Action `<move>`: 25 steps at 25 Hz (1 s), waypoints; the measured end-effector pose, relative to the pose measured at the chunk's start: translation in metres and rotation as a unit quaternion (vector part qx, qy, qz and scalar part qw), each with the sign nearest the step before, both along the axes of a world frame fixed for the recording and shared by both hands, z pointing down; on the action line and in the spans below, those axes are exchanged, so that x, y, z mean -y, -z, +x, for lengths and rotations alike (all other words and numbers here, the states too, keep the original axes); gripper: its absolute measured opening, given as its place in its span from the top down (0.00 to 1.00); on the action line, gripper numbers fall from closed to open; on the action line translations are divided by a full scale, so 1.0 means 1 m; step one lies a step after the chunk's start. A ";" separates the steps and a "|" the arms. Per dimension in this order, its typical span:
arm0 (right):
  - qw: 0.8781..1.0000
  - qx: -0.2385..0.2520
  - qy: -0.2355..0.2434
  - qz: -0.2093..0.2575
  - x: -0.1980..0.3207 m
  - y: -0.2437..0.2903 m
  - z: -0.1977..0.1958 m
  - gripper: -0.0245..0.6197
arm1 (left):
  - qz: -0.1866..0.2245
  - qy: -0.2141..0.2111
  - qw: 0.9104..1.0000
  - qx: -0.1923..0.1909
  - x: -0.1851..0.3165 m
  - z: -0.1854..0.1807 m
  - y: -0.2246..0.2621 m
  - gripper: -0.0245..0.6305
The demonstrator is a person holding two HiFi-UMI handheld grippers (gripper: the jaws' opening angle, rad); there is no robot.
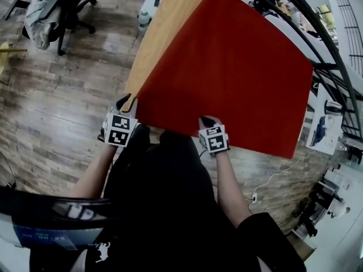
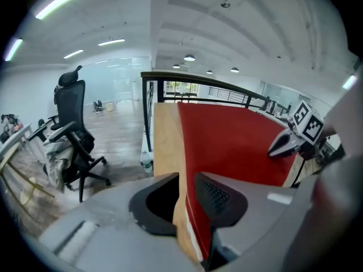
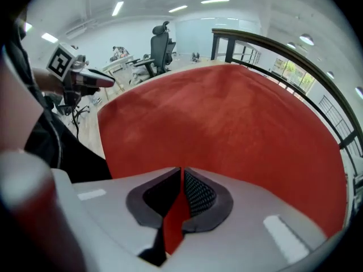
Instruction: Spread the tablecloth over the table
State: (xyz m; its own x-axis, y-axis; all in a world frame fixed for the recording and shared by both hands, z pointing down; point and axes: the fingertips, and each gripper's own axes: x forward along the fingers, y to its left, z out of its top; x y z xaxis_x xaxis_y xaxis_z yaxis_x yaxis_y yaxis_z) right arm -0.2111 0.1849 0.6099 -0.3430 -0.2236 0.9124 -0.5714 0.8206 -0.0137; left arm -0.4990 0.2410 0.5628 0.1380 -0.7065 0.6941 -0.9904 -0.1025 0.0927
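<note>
A red tablecloth (image 1: 227,72) covers most of the wooden table (image 1: 161,27), leaving a bare strip of wood along the left side. My left gripper (image 1: 126,102) is at the cloth's near left corner. In the left gripper view its jaws (image 2: 187,177) stand apart, with the cloth's edge (image 2: 227,140) and the table's wood (image 2: 167,140) showing in the gap and neither pad pressing on them. My right gripper (image 1: 205,120) is at the near edge, further right. Its jaws (image 3: 182,171) are shut on a fold of the red cloth (image 3: 227,118).
A black office chair (image 1: 54,7) draped with clothing stands on the wooden floor at the left. A bottle (image 1: 143,20) stands by the table's far left side. A dark railing (image 1: 317,33) runs behind the table. A white cable (image 1: 272,180) lies on the floor at the right.
</note>
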 end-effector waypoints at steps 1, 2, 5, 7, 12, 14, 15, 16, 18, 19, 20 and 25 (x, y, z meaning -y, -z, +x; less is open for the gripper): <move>1.000 0.019 -0.009 0.003 0.003 0.006 -0.007 0.92 | 0.004 -0.010 1.000 -0.012 0.018 0.004 0.001 0.79; 0.999 0.041 -0.016 0.005 0.008 0.013 -0.016 0.92 | 0.007 -0.018 0.999 -0.026 0.039 0.009 0.002 0.76; 0.994 0.104 -0.022 0.026 0.037 0.042 -0.046 0.92 | 0.023 -0.024 0.998 -0.057 0.115 0.024 0.015 0.68; 0.990 0.136 -0.015 0.040 0.066 0.056 -0.070 0.92 | 0.035 -0.020 0.997 -0.068 0.168 0.032 0.023 0.67; 0.982 0.185 -0.013 0.039 0.150 0.062 -0.109 0.92 | 0.024 0.004 0.998 -0.051 0.283 0.037 0.014 0.68; 0.979 0.197 -0.032 0.036 0.189 0.055 -0.113 0.92 | 0.017 0.020 0.999 -0.044 0.328 0.026 0.007 0.68; 0.978 0.201 -0.041 0.033 0.206 0.050 -0.114 0.92 | 0.015 0.026 0.999 -0.044 0.350 0.020 0.004 0.68; 0.977 0.203 -0.049 0.031 0.223 0.044 -0.114 0.92 | 0.013 0.029 0.998 -0.046 0.371 0.016 0.002 0.68; 0.977 0.204 -0.057 0.027 0.250 0.034 -0.109 0.92 | 0.004 0.022 0.998 -0.059 0.409 0.017 -0.002 0.68; 0.977 0.204 -0.057 0.028 0.262 0.032 -0.105 0.92 | -0.007 0.016 0.998 -0.065 0.424 0.019 -0.006 0.67; 0.977 0.204 -0.058 0.029 0.271 0.032 -0.100 0.92 | -0.020 0.011 0.997 -0.067 0.436 0.021 -0.010 0.67; 0.969 0.229 -0.087 0.034 0.304 0.048 -0.067 0.92 | -0.070 -0.011 0.996 -0.056 0.461 0.030 -0.021 0.94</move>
